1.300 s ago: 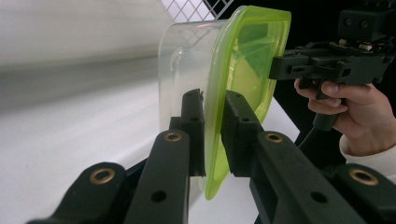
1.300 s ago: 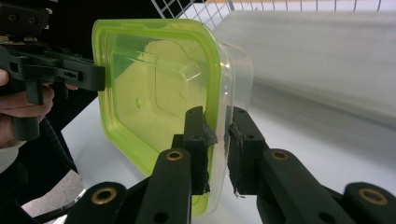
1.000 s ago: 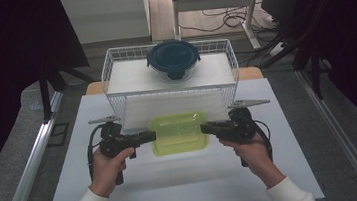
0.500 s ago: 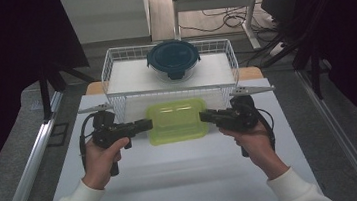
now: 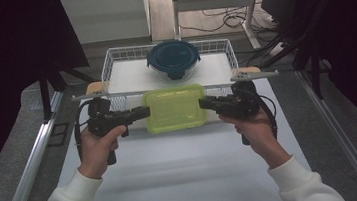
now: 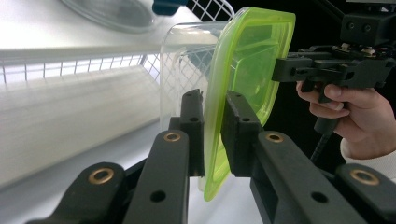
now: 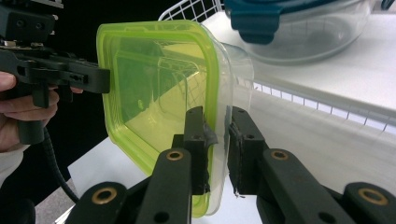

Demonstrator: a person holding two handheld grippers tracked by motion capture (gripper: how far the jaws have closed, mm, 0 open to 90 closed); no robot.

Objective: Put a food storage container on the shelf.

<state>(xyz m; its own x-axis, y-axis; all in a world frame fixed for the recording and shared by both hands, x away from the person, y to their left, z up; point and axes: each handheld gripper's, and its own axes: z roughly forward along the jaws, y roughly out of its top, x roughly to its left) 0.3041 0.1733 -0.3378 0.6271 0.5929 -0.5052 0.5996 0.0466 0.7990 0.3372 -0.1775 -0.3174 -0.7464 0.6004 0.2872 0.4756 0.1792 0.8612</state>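
each hand-held gripper, left [image 5: 143, 112] and right [image 5: 206, 102], clamps the green-lidded container [image 5: 175, 108] rim.

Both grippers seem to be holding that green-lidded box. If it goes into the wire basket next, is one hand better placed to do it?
Neither clearly: the left gripper and right gripper each clamp an opposite rim of the green-lidded box, level, just before the wire basket. They would likely carry it together.

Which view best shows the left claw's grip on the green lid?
Left gripper view: its left claw pinches the green lid's rim, jaws on either side. High view shows the claw at the lid's edge, contact unclear. Right gripper view shows it farther off, on the opposite rim.
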